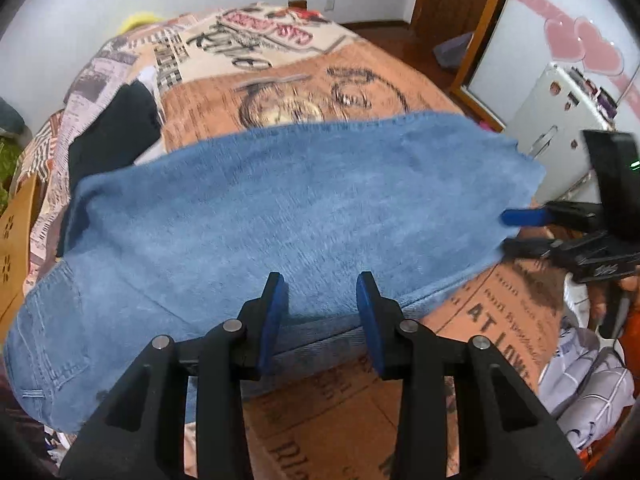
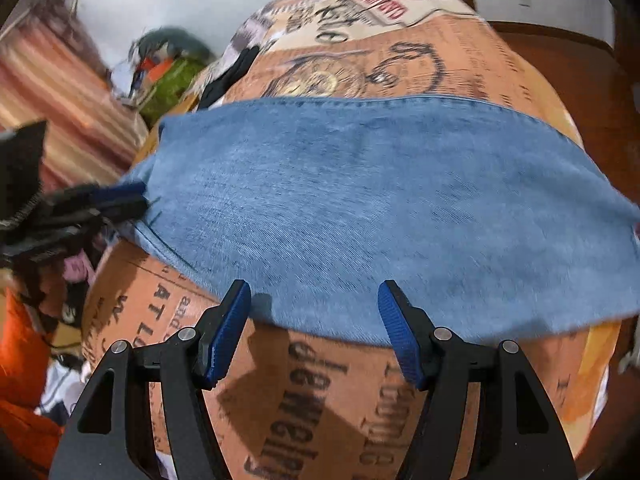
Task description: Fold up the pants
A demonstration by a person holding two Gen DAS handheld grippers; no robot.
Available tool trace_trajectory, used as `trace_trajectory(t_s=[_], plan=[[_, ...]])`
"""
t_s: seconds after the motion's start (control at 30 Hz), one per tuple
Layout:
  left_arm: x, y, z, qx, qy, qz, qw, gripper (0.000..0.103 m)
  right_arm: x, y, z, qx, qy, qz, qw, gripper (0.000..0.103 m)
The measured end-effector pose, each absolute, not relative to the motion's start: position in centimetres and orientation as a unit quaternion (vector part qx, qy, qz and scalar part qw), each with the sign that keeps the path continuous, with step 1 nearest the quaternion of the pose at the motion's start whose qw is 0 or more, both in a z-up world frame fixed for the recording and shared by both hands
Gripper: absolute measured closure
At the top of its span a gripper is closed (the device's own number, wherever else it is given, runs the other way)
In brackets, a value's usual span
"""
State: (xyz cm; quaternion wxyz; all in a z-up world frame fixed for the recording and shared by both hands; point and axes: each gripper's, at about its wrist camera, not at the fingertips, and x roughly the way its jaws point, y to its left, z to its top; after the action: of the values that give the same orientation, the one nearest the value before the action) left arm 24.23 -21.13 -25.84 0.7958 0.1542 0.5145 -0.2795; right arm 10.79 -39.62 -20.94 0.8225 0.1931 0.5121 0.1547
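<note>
Two grippers hang over blue jeans (image 1: 280, 208) spread flat across a printed bedspread (image 1: 360, 80), whose lettering is mostly blurred, only "AT" legible beside the jeans' near edge. Left gripper (image 1: 322, 320) and right gripper (image 2: 314, 332) gape wide above that edge, gripping nothing.

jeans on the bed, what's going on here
A person with a handheld gripper in each hand is folding blue jeans on a bed with a printed blanket. The jeans lie flat across it, already doubled over. The left gripper and right gripper sit at the near edge, jaws open, gripping nothing.
</note>
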Motion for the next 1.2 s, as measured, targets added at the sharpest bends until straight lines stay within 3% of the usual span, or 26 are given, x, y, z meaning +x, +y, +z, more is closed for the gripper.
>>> trace_trajectory(t_s=[0.4,0.67,0.73,0.77,0.8,0.87,1.0,1.2], plan=[[23.7,-20.0,-25.8,0.126,0.503,-0.274,0.81,0.065,5.4,-55.2,-21.0,0.31,0.421,-0.121,0.844,0.04],[24.8,-14.2,-23.1,0.082,0.477,-0.183,0.856,0.064,6.0,-57.0,-24.7,0.365,0.424,-0.144,0.816,0.04],[25.2,-11.2,-22.4,0.055,0.473,-0.149,0.867,0.059,6.4,-56.9,-25.2,0.373,0.419,-0.143,0.815,0.04],[25.5,-9.4,-22.1,0.038,0.471,-0.128,0.872,0.054,6.6,-56.8,-25.3,0.377,0.417,-0.139,0.815,0.043],[25.6,-7.5,-21.8,0.019,0.468,-0.105,0.877,0.052,6.8,-56.7,-25.4,0.379,0.414,-0.133,0.817,0.057],[25.7,-3.5,-21.5,-0.023,0.465,-0.06,0.883,0.052,7.1,-56.7,-25.6,0.376,0.417,-0.122,0.818,0.076],[25.2,3.3,-21.4,-0.07,0.463,0.013,0.883,0.052,7.2,-56.6,-24.9,0.347,0.409,-0.13,0.834,0.088],[23.6,12.3,-22.2,-0.116,0.462,0.102,0.873,0.044,7.6,-56.5,-22.6,0.305,0.388,-0.146,0.858,0.091]])
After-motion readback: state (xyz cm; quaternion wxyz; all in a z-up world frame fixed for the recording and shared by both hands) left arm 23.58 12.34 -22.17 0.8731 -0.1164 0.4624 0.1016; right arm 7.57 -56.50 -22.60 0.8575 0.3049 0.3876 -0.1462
